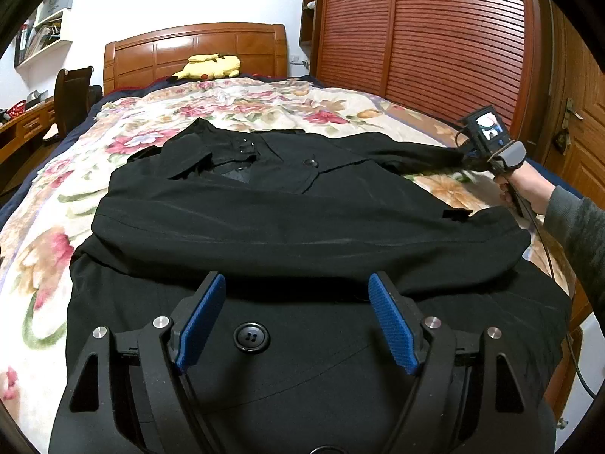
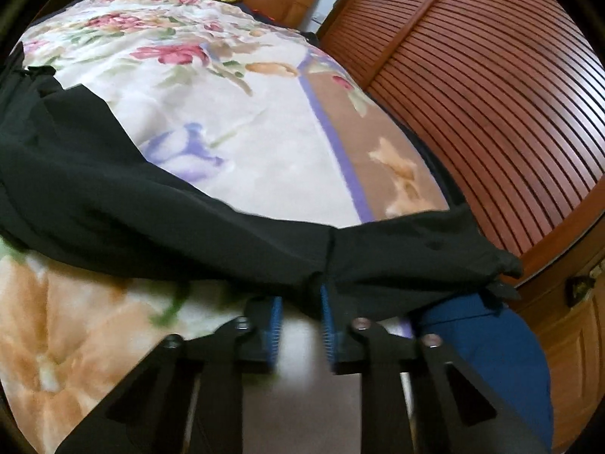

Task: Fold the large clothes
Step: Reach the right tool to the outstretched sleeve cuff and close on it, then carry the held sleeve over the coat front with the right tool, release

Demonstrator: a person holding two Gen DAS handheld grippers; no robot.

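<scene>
Flowered blanket [image 1: 124, 125] is covering a bed, and a black coat [image 1: 287, 227] is lying spread across it, front up, filling most of the near half.

Nearest in the left wrist view, the left gripper [image 1: 297, 283] is hovering over the coat's lower front, jaws standing wide apart with nothing between the blue pads [image 1: 200, 321]. A large black button [image 1: 251, 336] is showing on the cloth between the two fingers. One sleeve is lying folded across the coat's middle. Beyond it the collar is lying open, with a smaller button [image 1: 312, 162] on the lapel.

At the right side of the bed, the right gripper [image 2: 300, 295] is pinching the other sleeve [image 2: 397, 257] near its cuff, jaws drawn close on the black cloth. That sleeve is stretching out sideways from the coat toward the bed's edge. A person's hand [image 1: 520, 185] in a grey sleeve is holding this gripper by its handle.

Farther back, a yellow plush toy [image 1: 211, 66] is resting against the wooden headboard [image 1: 196, 47]. A slatted wooden wardrobe [image 1: 435, 30] is standing along the right wall. Shelves [image 1: 45, 26] and a dark chair [image 1: 72, 94] are sitting at the far left.
</scene>
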